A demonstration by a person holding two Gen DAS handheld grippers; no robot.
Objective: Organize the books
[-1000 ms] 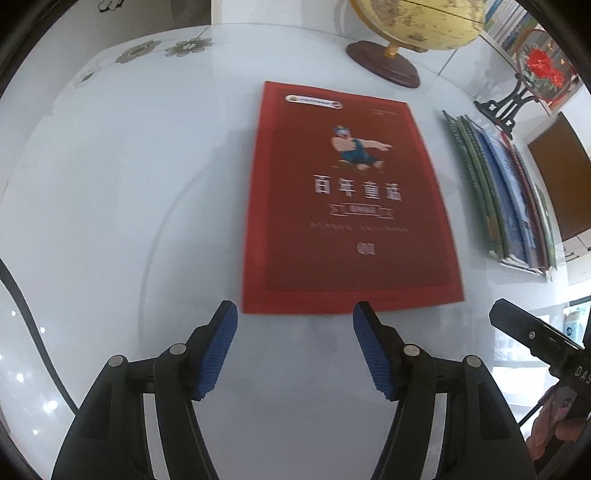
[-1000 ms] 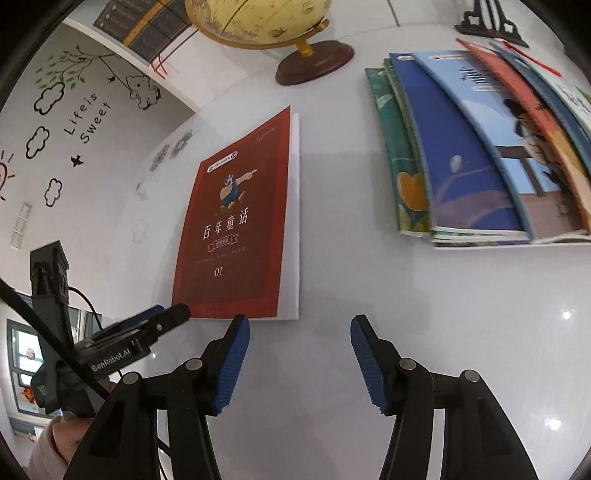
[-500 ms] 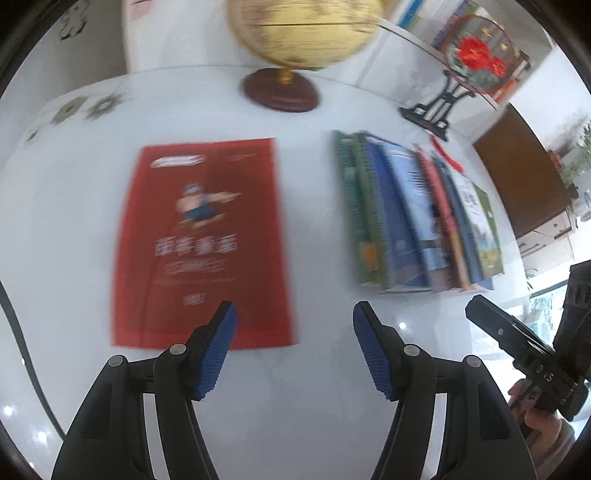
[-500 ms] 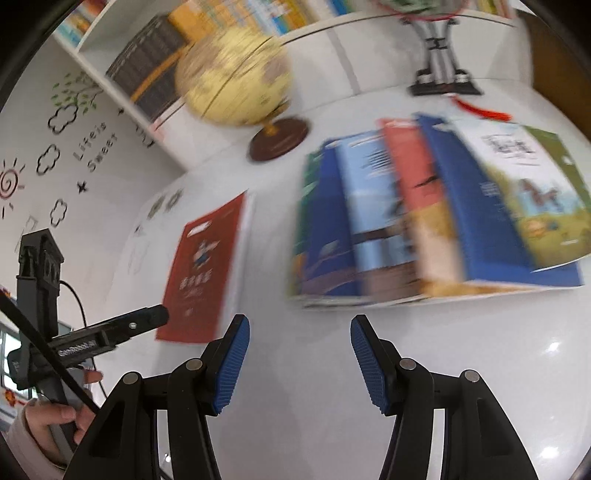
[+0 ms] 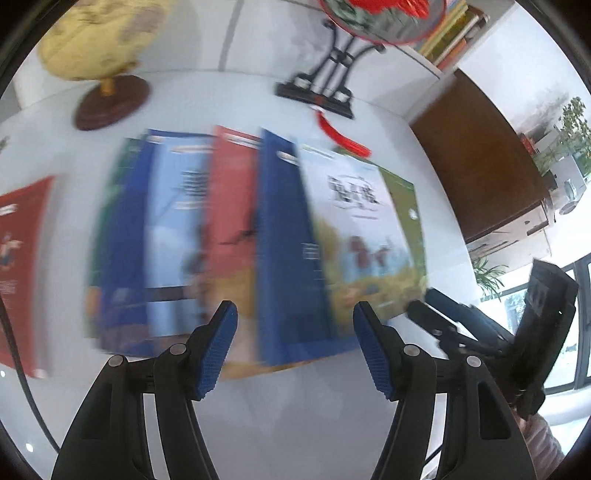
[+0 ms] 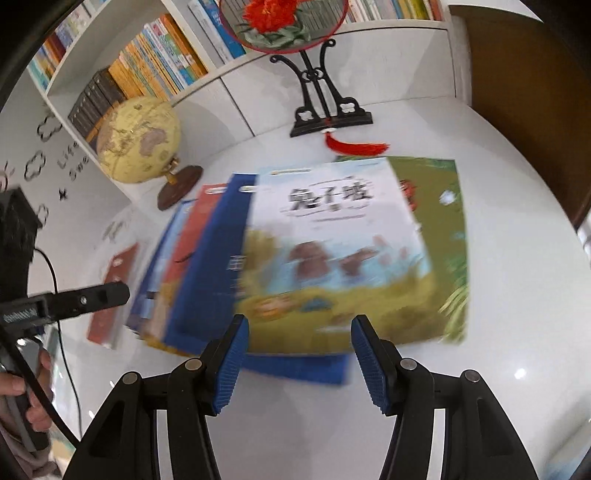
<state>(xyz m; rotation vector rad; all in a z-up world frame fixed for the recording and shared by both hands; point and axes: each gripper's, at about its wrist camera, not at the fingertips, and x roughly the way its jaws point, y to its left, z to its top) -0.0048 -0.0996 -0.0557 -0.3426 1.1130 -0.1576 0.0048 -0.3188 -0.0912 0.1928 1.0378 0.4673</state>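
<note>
Two grippers are out over a white table (image 6: 517,258), and both stand with their blue pads apart and nothing between them: the left gripper (image 5: 294,345) hangs above the near edge of the fanned books (image 5: 229,236), and the right gripper (image 6: 300,356) hangs above the near edge of the top book (image 6: 332,251) of that same fan. The fan holds about seven overlapping books, though blur makes the count unsure: from the left a green one, two blue ones, a red one, a dark blue one, the white-and-yellow top book with black characters, and a green book (image 6: 443,206) under it at the right. One more book, the red book (image 5: 18,266), lies flat by itself to the left of the fan, near it but not touching. There is one globe (image 6: 138,140) on a brown foot behind the fan at the left, and one round fan ornament (image 6: 284,22) on a black stand behind it, with one red tassel (image 6: 354,147) lying on the table just beyond the books. The right wrist view alone shows the shelves (image 6: 155,62) packed with upright books, the wall stickers, and a person's hand (image 6: 22,391) holding the left gripper's handle. The left wrist view alone shows a brown cabinet (image 5: 476,158), potted plants by a window, and the right gripper's body at the right edge.
</note>
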